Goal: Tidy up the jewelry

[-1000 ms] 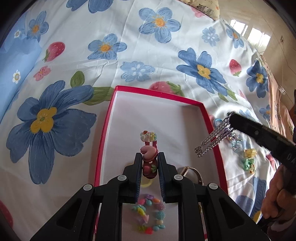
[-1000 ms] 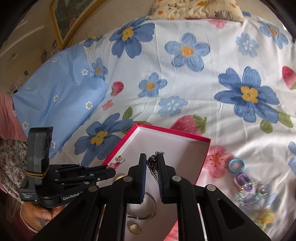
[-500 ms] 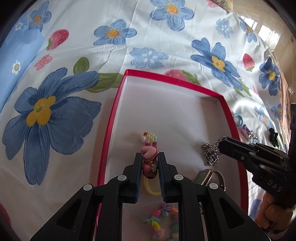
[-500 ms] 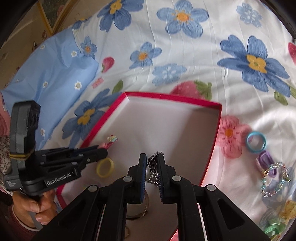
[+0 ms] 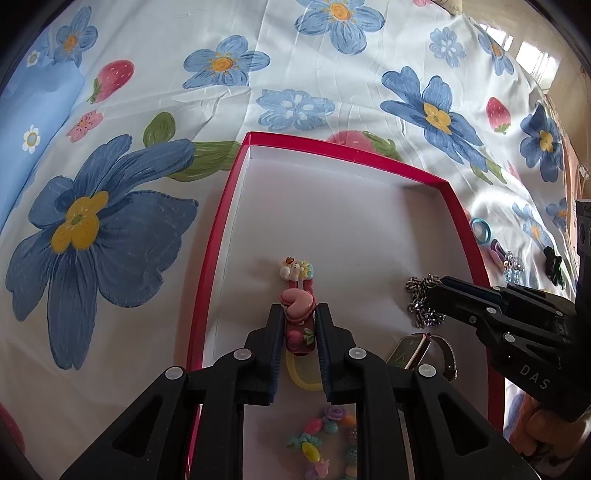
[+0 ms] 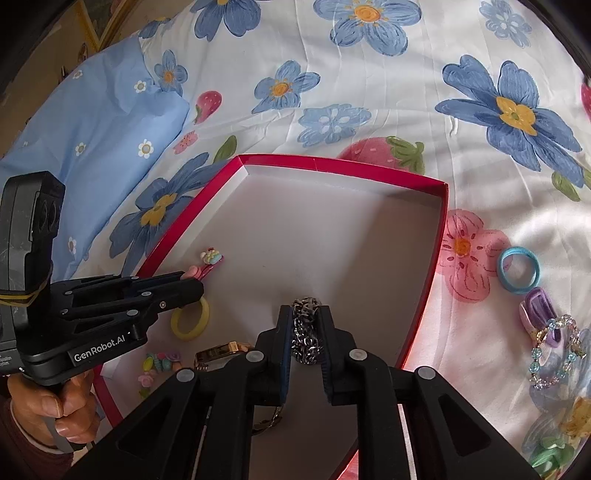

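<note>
Right hand-held gripper (image 6: pixel 305 334), jaws opening around the chain (image 6: pixel 305 332), hangs low over the red box (image 6: pixel 439 236); left hand-held gripper (image 5: pixel 299 328) pinches a hair clip (image 5: pixel 297 310) pointing up-frame.

This is a home bedroom. Everything lies on a bed, spread with a white cotton bedsheet printed with large blue flowers and red strawberries (image 6: pixel 369 92) that wrinkles softly as cloth does over a mattress. Beyond the left hand-held gripper (image 6: pixel 201 284), to its far left, sits a pale blue pillow dotted with small white daisies (image 6: pixel 92 140). Further off in the same direction, past the bed's edge, a gold-framed picture (image 6: pixel 92 26) leans against a beige wall. Far ahead and to the right of that gripper in its own view, sunlit glossy floor tiles (image 5: pixel 535 62) show beyond the bed.
</note>
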`<act>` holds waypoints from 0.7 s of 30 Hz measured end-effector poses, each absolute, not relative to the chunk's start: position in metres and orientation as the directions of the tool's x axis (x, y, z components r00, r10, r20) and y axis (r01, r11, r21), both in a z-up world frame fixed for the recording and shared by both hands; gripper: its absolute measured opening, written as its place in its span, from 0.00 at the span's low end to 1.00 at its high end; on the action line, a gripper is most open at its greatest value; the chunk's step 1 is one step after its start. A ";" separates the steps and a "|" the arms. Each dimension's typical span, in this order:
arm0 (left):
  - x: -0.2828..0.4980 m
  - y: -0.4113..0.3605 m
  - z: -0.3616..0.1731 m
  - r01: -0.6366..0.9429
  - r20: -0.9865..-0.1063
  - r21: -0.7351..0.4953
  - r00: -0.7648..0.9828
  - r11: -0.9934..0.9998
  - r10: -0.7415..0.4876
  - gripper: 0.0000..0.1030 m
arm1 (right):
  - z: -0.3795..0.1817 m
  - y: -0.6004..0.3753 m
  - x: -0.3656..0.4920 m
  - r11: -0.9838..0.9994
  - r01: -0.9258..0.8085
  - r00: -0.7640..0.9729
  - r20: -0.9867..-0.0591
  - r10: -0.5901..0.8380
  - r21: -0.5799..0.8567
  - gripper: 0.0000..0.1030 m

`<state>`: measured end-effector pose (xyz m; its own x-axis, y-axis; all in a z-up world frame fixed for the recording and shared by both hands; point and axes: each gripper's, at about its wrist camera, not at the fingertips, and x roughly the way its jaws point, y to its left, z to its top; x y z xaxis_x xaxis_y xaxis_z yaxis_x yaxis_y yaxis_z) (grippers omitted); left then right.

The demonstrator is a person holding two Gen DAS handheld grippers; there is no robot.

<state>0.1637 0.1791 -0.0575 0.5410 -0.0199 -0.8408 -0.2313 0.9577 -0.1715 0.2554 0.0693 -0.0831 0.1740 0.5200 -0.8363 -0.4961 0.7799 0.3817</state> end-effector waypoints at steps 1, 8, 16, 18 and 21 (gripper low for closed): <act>0.164 0.178 -0.057 -0.232 -0.841 -0.172 0.541 0.957 -0.020 0.18 | -0.083 0.069 0.255 0.780 -0.494 0.173 -0.835 0.522 0.384 0.15; 0.160 0.178 -0.052 -0.234 -0.834 -0.180 0.551 0.955 -0.023 0.22 | -0.078 0.065 0.255 0.775 -0.484 0.181 -0.820 0.543 0.406 0.15; 0.140 0.175 -0.031 -0.241 -0.801 -0.213 0.598 0.947 -0.028 0.51 | -0.050 0.040 0.249 0.771 -0.460 0.233 -0.778 0.584 0.440 0.31; 0.133 0.172 -0.025 -0.236 -0.793 -0.223 0.608 0.946 -0.035 0.56 | -0.041 0.028 0.246 0.774 -0.453 0.256 -0.767 0.588 0.442 0.34; 0.124 0.165 -0.016 -0.224 -0.784 -0.235 0.619 0.946 -0.048 0.58 | -0.030 0.005 0.240 0.788 -0.430 0.296 -0.755 0.585 0.441 0.39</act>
<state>0.1244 0.1647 -0.0165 0.6193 -0.0477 -0.7837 -0.2242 0.9458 -0.2347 0.2396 0.0055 -0.0297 0.2958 0.5847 -0.7554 -0.4299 0.7876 0.4414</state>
